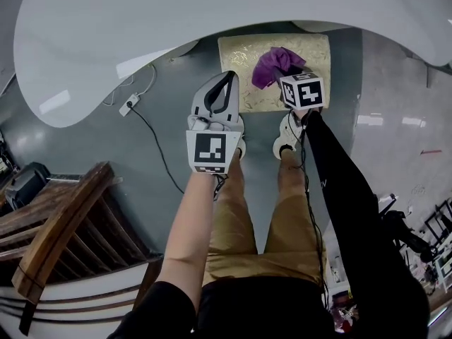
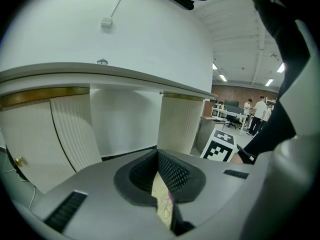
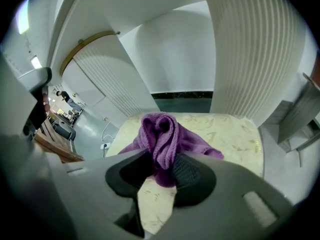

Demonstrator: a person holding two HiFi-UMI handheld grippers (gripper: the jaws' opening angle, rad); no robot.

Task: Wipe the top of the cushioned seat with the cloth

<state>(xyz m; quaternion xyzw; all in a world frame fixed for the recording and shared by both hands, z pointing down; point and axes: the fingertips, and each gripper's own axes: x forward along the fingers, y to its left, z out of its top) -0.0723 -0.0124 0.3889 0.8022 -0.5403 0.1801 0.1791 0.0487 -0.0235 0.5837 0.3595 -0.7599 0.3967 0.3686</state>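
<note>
The purple cloth [image 3: 162, 134] is bunched and clamped in the jaws of the right gripper [image 3: 162, 173], hanging over the far right part of the cream cushioned seat [image 1: 240, 76]. The left gripper [image 1: 229, 80] is at the seat's left edge, its jaws together and empty. A white counter [image 1: 176, 13] curves just beyond the seat.

Bright, even indoor light comes from ceiling strip lamps [image 2: 222, 77]. Soft glare patches sit on the white counter [image 1: 134, 66] and the glossy grey floor [image 1: 395, 122]. Shadows are faint. All three views bow strongly at their edges, with black rounded corners in both gripper views. The purple cloth [image 3: 162, 134] is in sharp focus.
</note>
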